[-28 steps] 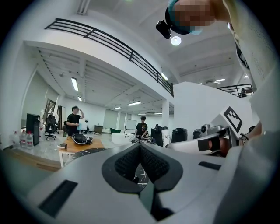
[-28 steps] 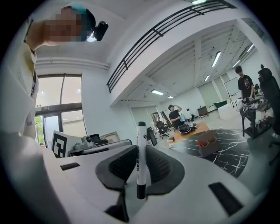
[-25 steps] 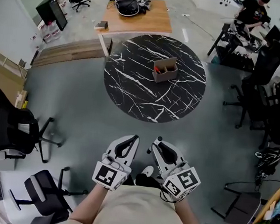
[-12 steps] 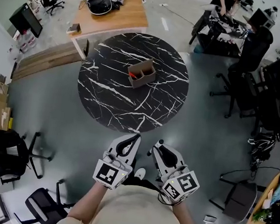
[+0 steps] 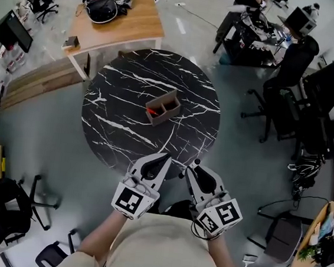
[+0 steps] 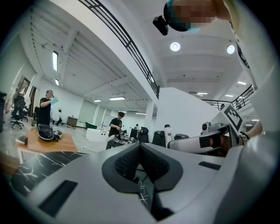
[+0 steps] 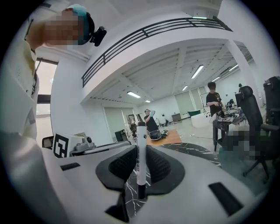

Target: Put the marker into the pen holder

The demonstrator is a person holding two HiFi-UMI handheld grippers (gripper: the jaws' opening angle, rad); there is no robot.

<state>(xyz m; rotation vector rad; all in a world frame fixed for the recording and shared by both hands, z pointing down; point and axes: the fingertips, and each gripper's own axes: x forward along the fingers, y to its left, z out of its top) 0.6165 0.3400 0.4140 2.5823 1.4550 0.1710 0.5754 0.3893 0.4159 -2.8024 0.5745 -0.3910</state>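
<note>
In R tool (image 7: 141,165), marker (image 7: 141,142) clamped, L tool (image 6: 140,149) closed

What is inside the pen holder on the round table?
A red object shows in one compartment of the pen holder, too small to identify. The other compartment looks dark, its bottom hidden by the walls.
</note>
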